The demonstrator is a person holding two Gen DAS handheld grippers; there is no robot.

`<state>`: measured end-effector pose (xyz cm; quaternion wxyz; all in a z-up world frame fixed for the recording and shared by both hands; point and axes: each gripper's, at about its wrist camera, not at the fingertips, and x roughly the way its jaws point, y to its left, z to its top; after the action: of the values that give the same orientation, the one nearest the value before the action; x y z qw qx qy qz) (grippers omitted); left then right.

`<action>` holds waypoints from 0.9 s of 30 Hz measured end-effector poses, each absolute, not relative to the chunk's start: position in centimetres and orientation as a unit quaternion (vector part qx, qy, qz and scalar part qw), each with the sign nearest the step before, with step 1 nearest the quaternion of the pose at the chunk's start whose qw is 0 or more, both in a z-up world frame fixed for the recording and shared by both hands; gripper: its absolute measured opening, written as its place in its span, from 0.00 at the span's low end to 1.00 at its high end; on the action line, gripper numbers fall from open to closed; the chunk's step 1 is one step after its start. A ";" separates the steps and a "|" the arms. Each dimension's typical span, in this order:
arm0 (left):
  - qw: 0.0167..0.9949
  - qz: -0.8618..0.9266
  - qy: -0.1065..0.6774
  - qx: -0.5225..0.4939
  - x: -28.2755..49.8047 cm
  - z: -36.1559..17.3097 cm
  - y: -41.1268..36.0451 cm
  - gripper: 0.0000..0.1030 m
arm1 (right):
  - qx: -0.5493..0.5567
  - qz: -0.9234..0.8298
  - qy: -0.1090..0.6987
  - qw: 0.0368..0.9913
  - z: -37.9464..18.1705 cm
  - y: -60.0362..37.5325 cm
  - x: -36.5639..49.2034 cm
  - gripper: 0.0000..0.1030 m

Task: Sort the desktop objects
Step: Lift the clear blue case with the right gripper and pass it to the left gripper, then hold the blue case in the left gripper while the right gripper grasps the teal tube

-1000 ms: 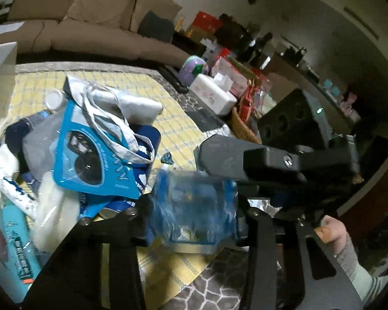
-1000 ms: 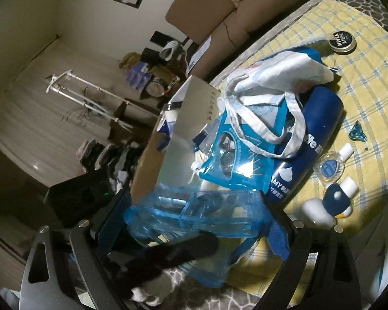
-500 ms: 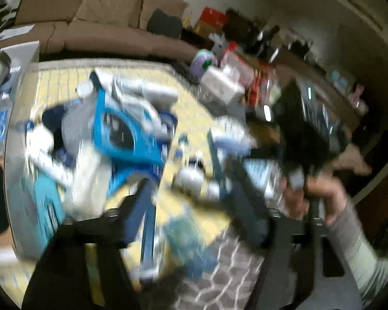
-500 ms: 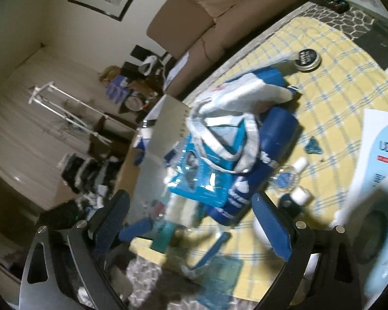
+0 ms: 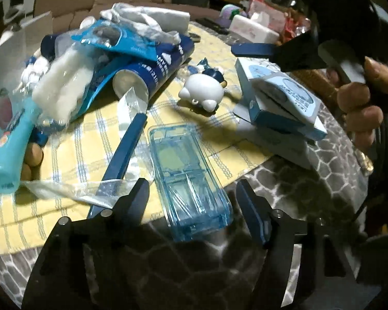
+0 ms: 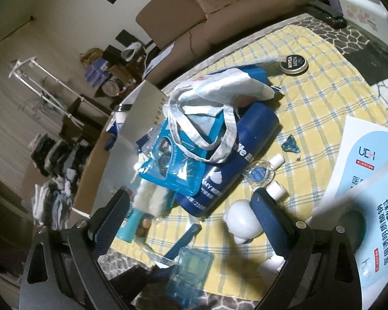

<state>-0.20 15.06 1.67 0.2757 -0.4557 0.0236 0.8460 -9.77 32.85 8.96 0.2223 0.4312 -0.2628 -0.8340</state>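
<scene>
Lying flat on the yellow checked cloth (image 5: pixel 64 160) at the worktop's near edge, a clear blue plastic case (image 5: pixel 188 178) rests with its near end between the left gripper (image 5: pixel 194 201) jaws, which stand apart, touching nothing, after just closing slightly. Its long axis runs away from the camera. A second ago both grippers held it aloft. The right gripper (image 6: pixel 191 211) jaws gape wide, empty.

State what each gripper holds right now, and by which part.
Nothing is held: the clear blue case lies free between the left gripper's fingers, and the right gripper is empty.
</scene>
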 end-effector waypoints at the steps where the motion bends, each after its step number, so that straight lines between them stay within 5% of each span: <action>1: 0.278 0.845 0.025 -0.456 -0.4 1.6 14.8 0.53 | 0.432 -0.835 -0.260 0.221 8.9 32.9 -9.8 0.95; 6: 0.300 0.830 -0.022 -0.470 -1.4 2.4 11.4 0.36 | 0.435 -0.836 -0.247 0.225 8.9 32.6 -9.8 0.95; 19: 0.297 0.832 -0.063 -0.465 3.1 5.4 2.6 0.35 | 0.448 -0.832 -0.225 0.237 8.4 30.2 -8.3 0.95; 27: 0.306 0.823 -0.162 -0.450 3.9 8.9 -2.1 0.35 | 0.461 -0.831 -0.196 0.242 8.1 27.5 -6.6 0.95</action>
<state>3.86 -2.08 8.94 0.3059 -0.4500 -0.1621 0.8232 -6.60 27.54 8.08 0.2415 0.4613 -0.1964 -0.8308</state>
